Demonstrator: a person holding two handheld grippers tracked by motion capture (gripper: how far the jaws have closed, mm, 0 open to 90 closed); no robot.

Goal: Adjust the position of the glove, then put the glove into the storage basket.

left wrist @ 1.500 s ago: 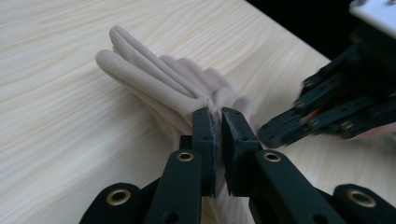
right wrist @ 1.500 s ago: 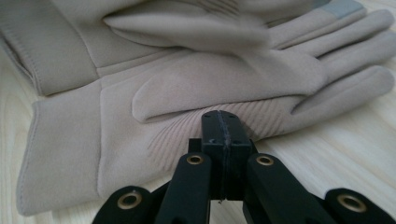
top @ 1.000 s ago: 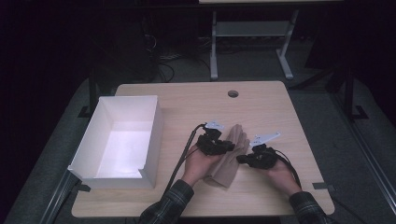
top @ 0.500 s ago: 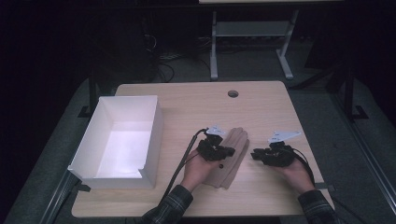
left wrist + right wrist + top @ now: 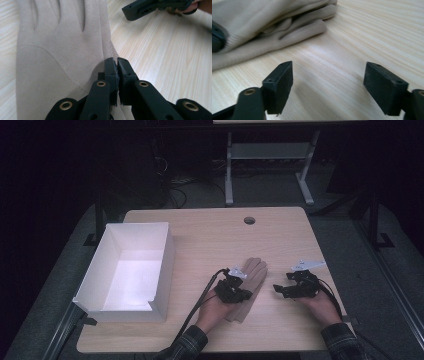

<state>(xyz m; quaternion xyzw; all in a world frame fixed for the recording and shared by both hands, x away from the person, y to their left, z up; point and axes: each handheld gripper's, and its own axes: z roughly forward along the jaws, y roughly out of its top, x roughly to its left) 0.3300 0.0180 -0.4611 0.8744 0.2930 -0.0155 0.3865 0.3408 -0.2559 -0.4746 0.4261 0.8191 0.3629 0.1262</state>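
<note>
box (image 5: 95, 285): white, open-topped, at the table's left side, well apart from the glove; nothing seen inside it
table (image 5: 210, 235): pale wood; bare surface between box and glove
left gripper (image 5: 239, 292): jaws pressed together on the glove's right-hand edge, near the wrist end; in the left gripper view (image 5: 117, 72) a thin fold of fabric is pinched between the pads
glove (image 5: 248, 285): beige, flat on the table right of centre, near the person's edge; cuff toward the person, fingers pointing away
glove long axis: runs from the near edge toward the far edge, leaning slightly right at the fingertips
glove, left gripper view (image 5: 60, 50): palm and finger seams spread left of the jaws, so the grip is on the side seam, not the middle
glove, right gripper view (image 5: 269, 22): lies up and to the left of the jaws, apart from them, bare wood between
right gripper (image 5: 281, 289): jaws have just been opening and stand wide apart, nothing between them; seen from its own camera (image 5: 328, 90) they frame only table
nearer hand: left, already on the glove; right sits just beside it, clear of the fabric
judgement: a lift toward the box would go leftward from the pinch, the glove hanging by one edge; the thin hold could slip
</note>
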